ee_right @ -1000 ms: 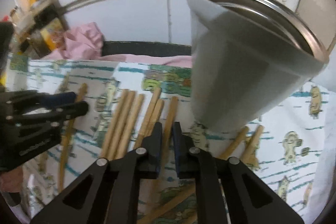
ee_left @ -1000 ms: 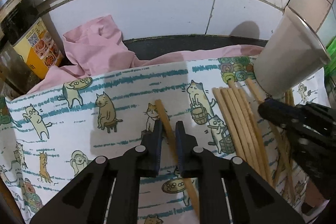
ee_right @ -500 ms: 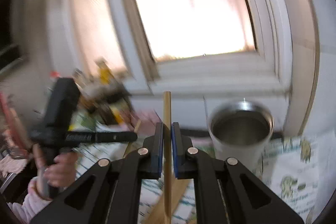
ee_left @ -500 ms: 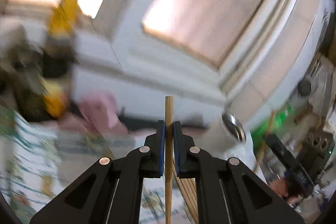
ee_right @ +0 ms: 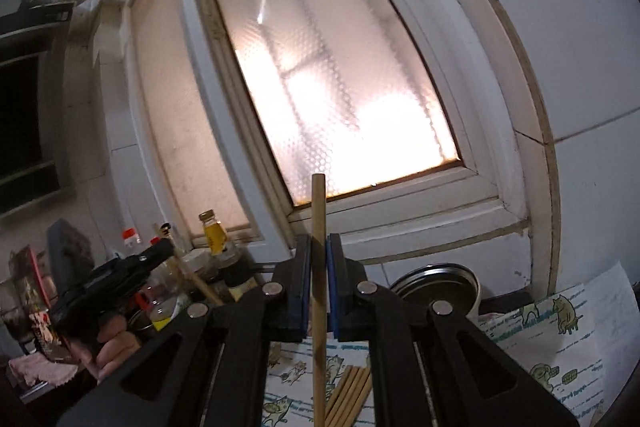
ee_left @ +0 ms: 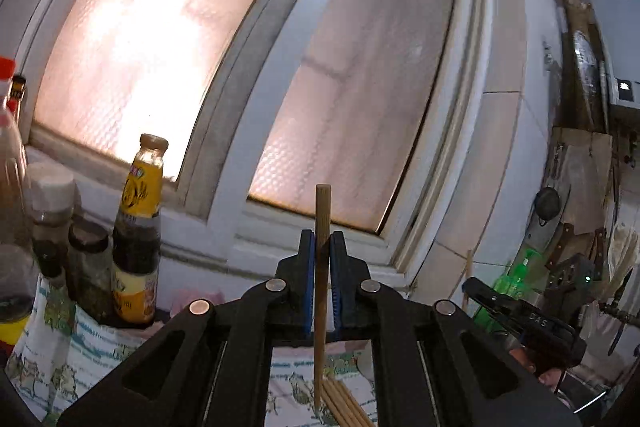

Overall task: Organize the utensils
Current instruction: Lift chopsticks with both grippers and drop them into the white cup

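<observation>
My left gripper (ee_left: 322,239) is shut on a wooden chopstick (ee_left: 322,211) and holds it upright, high above the cat-print cloth (ee_left: 100,347). My right gripper (ee_right: 319,241) is shut on another wooden chopstick (ee_right: 319,211), also upright. Several more chopsticks (ee_left: 344,403) lie on the cloth below; they also show in the right wrist view (ee_right: 348,395). The steel cup (ee_right: 436,283) stands behind my right gripper, its rim showing. The right gripper shows in the left wrist view (ee_left: 520,315); the left gripper shows in the right wrist view (ee_right: 116,275).
Sauce bottles and jars (ee_left: 136,239) stand at the left by the windowsill. A frosted window (ee_left: 352,99) fills the wall ahead. Kitchen tools hang at the far right (ee_left: 580,227). A pink cloth (ee_right: 40,367) lies at the lower left.
Both grippers closed on a chopstick lying on the cloth, then lifted it and tilted up. The views swung from the cloth to the window. The cup went from close ahead to lower down.
</observation>
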The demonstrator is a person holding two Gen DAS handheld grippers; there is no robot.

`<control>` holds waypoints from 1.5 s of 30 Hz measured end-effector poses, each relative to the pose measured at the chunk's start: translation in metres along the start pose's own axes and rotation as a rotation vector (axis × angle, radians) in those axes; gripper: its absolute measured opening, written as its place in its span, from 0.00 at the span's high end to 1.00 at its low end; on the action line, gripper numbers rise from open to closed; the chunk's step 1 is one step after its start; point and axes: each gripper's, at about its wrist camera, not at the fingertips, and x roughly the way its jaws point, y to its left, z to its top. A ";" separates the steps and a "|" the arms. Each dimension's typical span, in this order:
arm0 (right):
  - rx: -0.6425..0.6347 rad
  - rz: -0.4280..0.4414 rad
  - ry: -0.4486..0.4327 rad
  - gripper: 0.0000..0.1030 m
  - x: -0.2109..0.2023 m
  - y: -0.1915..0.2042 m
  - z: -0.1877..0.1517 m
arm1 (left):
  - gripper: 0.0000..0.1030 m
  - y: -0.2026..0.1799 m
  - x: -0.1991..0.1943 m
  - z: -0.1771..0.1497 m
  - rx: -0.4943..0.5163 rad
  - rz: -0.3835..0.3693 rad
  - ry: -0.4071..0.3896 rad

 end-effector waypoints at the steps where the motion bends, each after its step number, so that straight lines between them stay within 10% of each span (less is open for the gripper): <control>1: 0.012 0.000 0.000 0.93 0.000 -0.002 0.000 | 0.94 -0.005 0.002 -0.001 0.010 0.008 -0.002; 16: -0.111 0.039 -0.208 0.93 -0.018 0.035 0.065 | 0.94 -0.127 0.057 0.057 0.055 -0.064 0.077; 21: -0.067 -0.090 -0.269 0.93 -0.007 0.005 0.064 | 0.94 -0.149 0.087 0.067 0.063 -0.063 0.045; 28: -0.009 -0.413 -0.589 0.93 -0.026 -0.022 0.044 | 0.94 -0.170 0.140 0.051 0.091 -0.005 0.070; 32: 0.044 -0.410 -0.514 0.93 -0.014 -0.036 0.046 | 0.94 -0.173 0.159 0.018 0.135 0.026 0.128; 39: 0.148 -0.304 -0.095 0.93 0.037 -0.076 0.048 | 0.94 -0.153 0.178 -0.026 0.099 0.044 0.248; 45: 0.245 -0.278 0.023 0.91 0.049 -0.099 0.045 | 0.94 -0.140 0.183 -0.038 0.089 0.057 0.282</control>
